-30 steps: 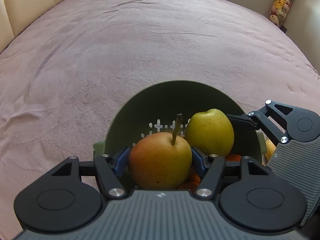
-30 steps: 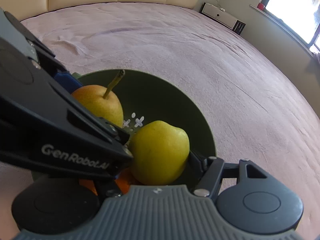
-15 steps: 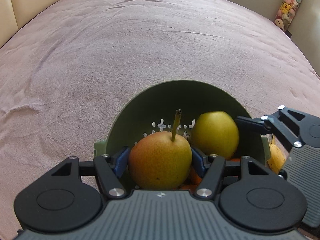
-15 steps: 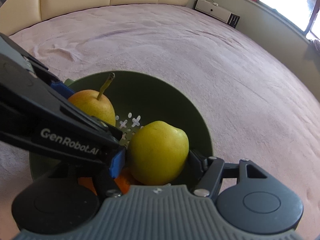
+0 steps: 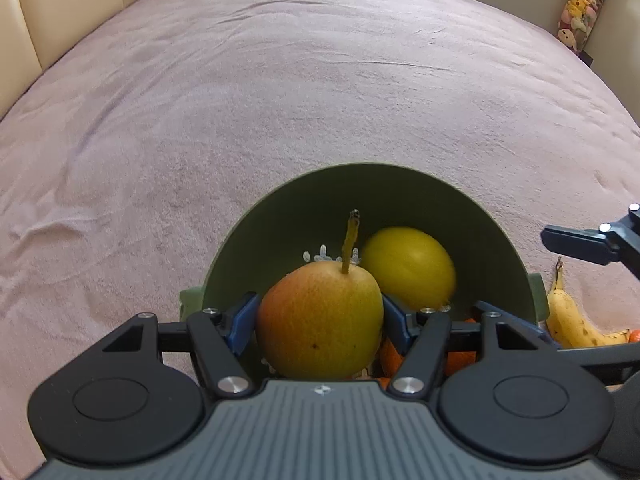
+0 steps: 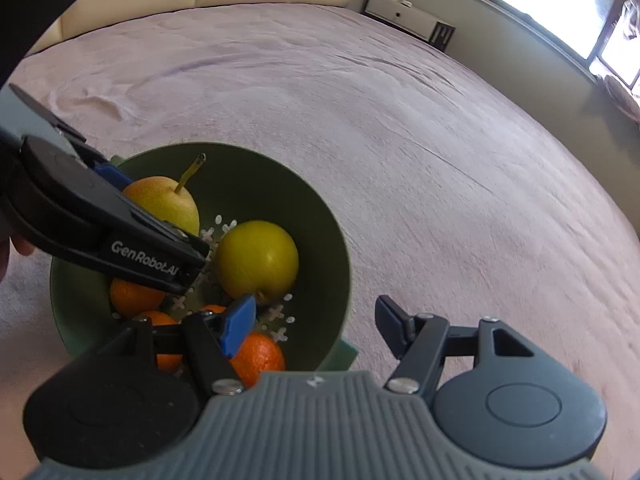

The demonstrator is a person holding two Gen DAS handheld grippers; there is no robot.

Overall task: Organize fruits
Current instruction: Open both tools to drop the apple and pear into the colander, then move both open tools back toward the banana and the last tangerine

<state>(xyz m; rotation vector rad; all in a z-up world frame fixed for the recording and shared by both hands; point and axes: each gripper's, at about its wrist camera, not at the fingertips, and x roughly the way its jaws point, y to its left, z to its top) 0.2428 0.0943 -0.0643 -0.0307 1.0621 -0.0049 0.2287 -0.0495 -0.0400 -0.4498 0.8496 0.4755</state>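
Gripping a pear stem-up over the green bowl, the left hand-held gripper is nearer it than the released, empty right hand-held gripper.

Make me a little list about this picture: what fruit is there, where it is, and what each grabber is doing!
bowl: green bowl with holes in the bottom, on the pink blanket
left gripper: fingers closed on the pear, over the bowl
right gripper: open, holding nothing, at the bowl's edge
yellow apple: lying in the bowl, free
oranges: several in the bowl's bottom
banana: on the blanket outside the bowl
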